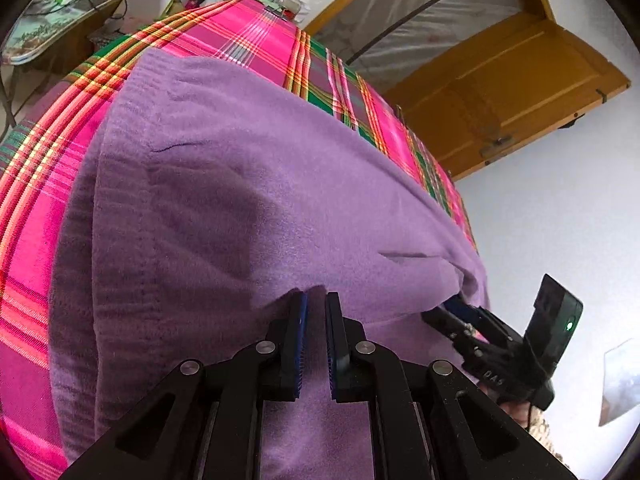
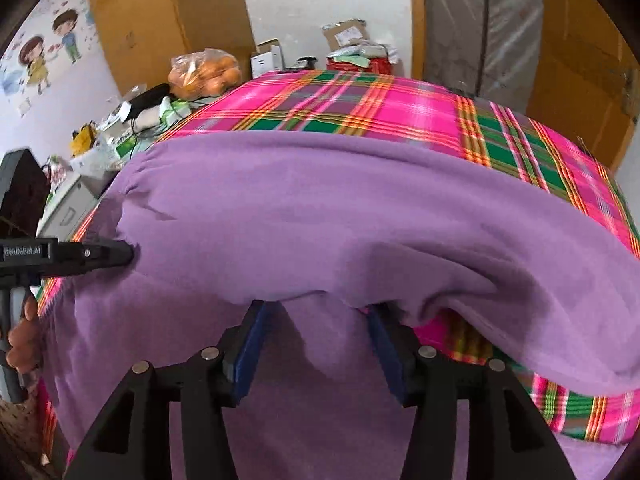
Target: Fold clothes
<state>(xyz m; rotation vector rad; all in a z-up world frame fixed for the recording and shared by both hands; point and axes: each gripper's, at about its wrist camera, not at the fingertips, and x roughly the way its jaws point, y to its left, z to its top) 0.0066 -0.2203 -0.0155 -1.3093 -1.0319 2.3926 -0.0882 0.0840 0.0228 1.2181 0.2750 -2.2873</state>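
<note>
A purple knit garment (image 1: pixel 248 184) lies spread over a bed with a pink plaid cover (image 1: pixel 248 28). My left gripper (image 1: pixel 316 304) has its jaws nearly together on a raised fold of the near edge; in the right wrist view the left gripper (image 2: pixel 128 254) shows as one black tip with the cloth puckered around it. My right gripper (image 2: pixel 318 316) stands wide open, and the folded-over edge of the purple garment (image 2: pixel 320 216) drapes over both fingertips. The right gripper (image 1: pixel 450 314) sits to the right of the left one, its tips under the cloth edge.
A cluttered side table (image 2: pixel 120 140) with a bag of oranges (image 2: pixel 206 74) stands left of the bed. Boxes (image 2: pixel 348 36) sit beyond the far end. A wooden door (image 1: pixel 520 92) and a white wall are on the right. A hand (image 2: pixel 24 332) holds the left gripper's handle.
</note>
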